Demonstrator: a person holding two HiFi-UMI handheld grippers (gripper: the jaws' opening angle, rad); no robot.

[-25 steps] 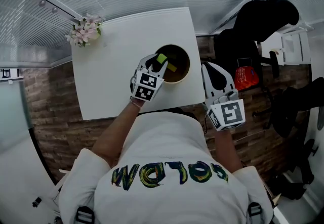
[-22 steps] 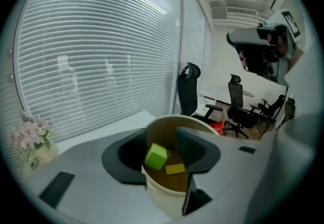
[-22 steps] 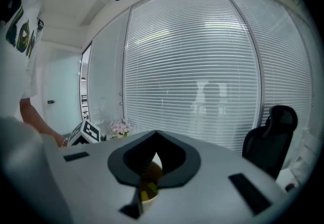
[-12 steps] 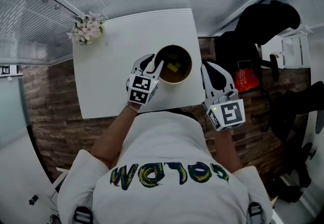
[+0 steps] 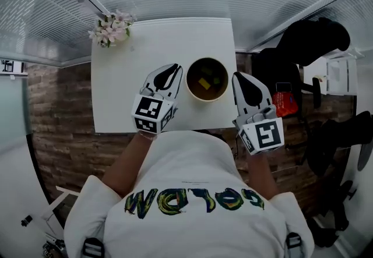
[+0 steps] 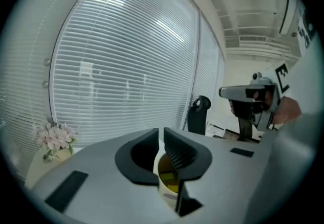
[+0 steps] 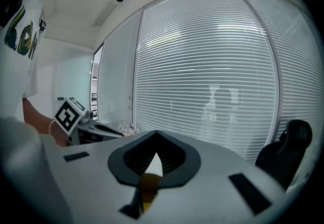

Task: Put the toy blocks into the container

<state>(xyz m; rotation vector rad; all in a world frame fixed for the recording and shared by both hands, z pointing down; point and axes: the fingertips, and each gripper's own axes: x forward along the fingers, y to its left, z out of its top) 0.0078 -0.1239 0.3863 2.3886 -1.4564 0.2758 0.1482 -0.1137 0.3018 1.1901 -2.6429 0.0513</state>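
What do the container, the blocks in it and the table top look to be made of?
Container: probably paper or thin card; matte cream wall, brown inside, like a disposable cup. Blocks: flat yellow and green, plastic or painted wood, too small to settle. Table: smooth white top, even and unpatterned, likely laminate or painted board.

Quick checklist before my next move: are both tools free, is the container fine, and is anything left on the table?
1. Left tool empty: ok. Its jaws have just been closing; a thin gap is left, with nothing in it.
2. Right tool empty: ok. Its jaws are shut on nothing.
3. Blocks in the container: ok. Yellow and green ones lie inside.
4. Container upright on the table: ok.
5. No loose blocks on the table: ok where it shows; under the tools, cannot tell.
6. Flowers clear of both tools: ok, at the far corner.
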